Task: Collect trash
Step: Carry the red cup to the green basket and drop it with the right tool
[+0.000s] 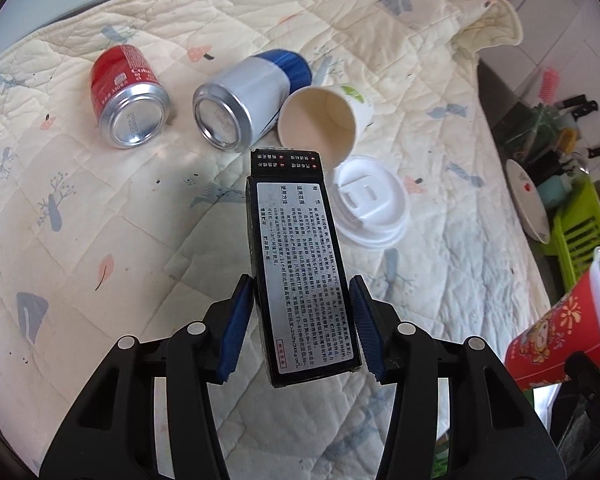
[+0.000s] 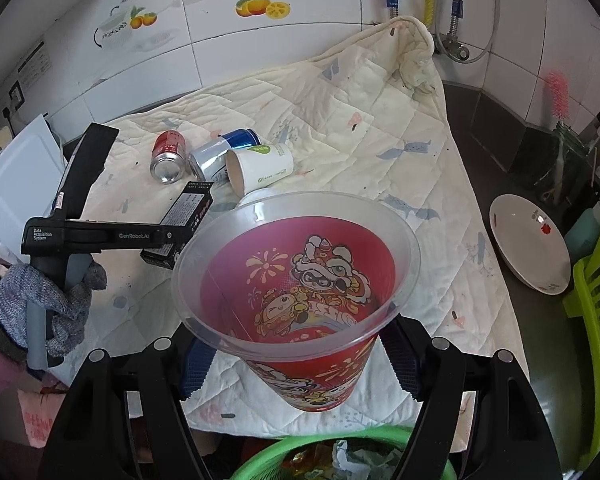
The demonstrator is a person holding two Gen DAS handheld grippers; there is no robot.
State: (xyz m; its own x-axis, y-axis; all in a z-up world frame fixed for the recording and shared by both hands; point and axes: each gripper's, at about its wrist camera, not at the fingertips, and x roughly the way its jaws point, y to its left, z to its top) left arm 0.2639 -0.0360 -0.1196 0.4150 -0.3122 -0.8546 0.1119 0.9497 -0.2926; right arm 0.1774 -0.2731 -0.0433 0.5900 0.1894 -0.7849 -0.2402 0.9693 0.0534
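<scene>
My left gripper is shut on a black box with a white label, held lengthwise above the quilt. Beyond it lie a red can, a silver and blue can, a white paper cup on its side and a white lid. My right gripper is shut on a red printed plastic cup, its mouth tilted toward the camera. From the right wrist, the black box hangs left of the cup's rim. A green basket holding crumpled trash sits below the cup.
A gloved hand holds the left tool. To the right, the dark counter carries a white plate and a green dish rack. A tiled wall and pipes stand behind the quilt. A white board leans at the left.
</scene>
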